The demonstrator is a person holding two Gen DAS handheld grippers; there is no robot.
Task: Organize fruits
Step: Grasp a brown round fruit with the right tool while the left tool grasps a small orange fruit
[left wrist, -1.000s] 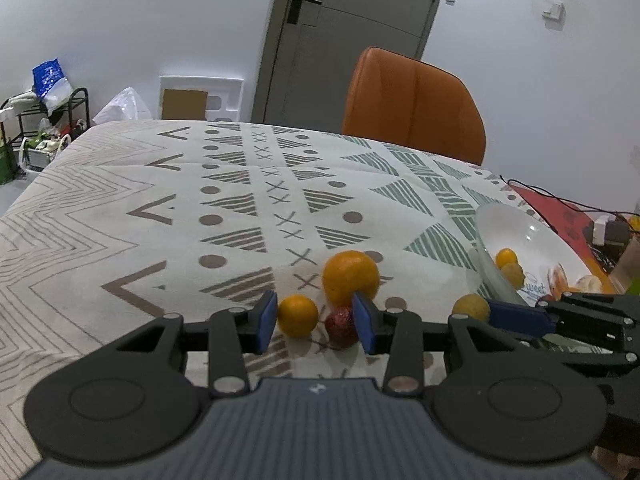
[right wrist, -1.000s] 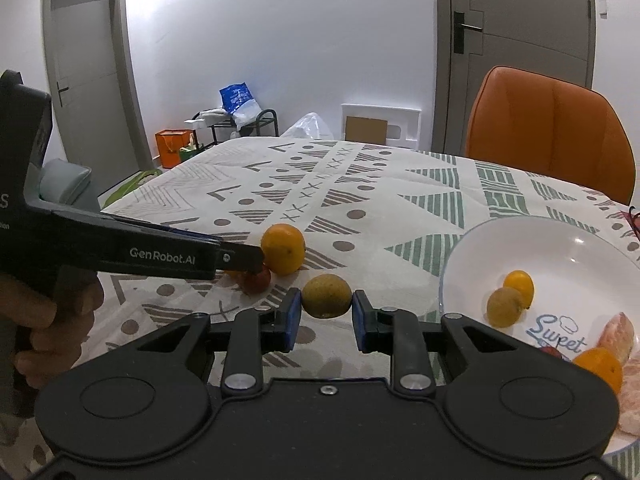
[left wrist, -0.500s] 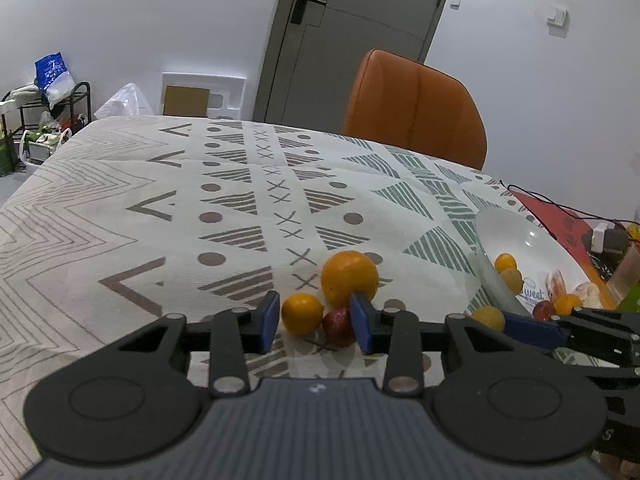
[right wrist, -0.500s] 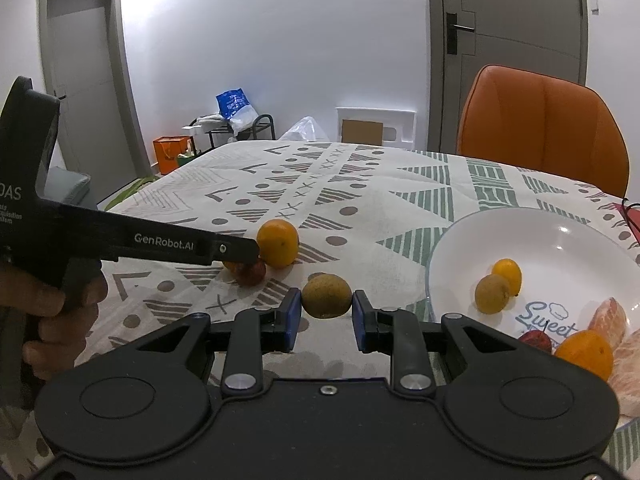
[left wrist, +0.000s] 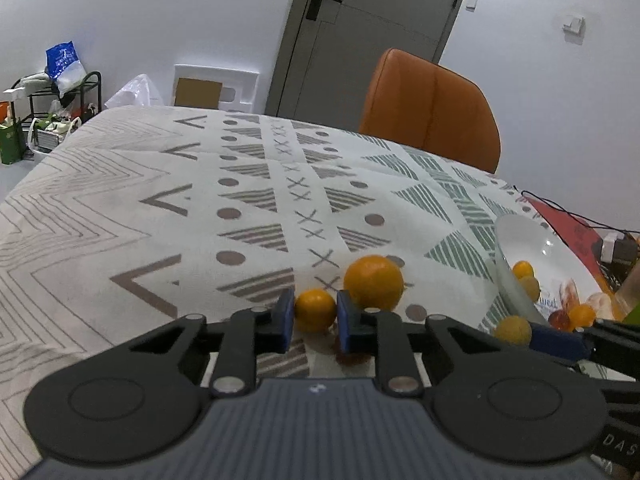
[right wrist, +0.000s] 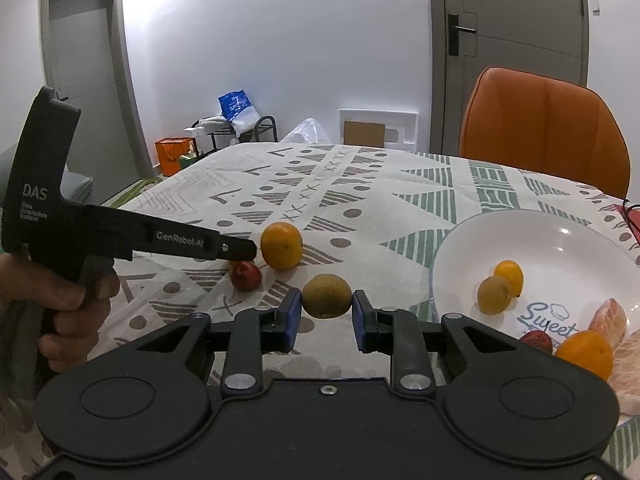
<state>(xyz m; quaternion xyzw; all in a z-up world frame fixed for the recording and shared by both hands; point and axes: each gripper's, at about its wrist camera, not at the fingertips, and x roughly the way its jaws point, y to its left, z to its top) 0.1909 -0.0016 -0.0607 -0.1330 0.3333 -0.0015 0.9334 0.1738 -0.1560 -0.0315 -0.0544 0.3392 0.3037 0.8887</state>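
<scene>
1. Left wrist view: left gripper [left wrist: 315, 316] clamped on 1 small orange [left wrist: 315, 309], blue pads touching both sides. 1 big orange [left wrist: 373, 282] just behind on patterned tablecloth [left wrist: 160, 216]. 1 red fruit [left wrist: 352, 356] mostly hidden under right finger. White bowl [left wrist: 516, 228] at right.
2. Right wrist view: right gripper [right wrist: 326, 316] narrowly parted around 1 brown-green fruit [right wrist: 327, 295]; left pad touching, right pad contact unclear, lift unclear. Bowl [right wrist: 532, 232] holds 1 yellow fruit [right wrist: 509, 275], 1 greenish fruit [right wrist: 494, 293], 1 orange [right wrist: 585, 353], 1 red fruit [right wrist: 538, 340], peeled segments [right wrist: 610, 320]. 1 hand [right wrist: 56, 304] holds left gripper's handle.
</scene>
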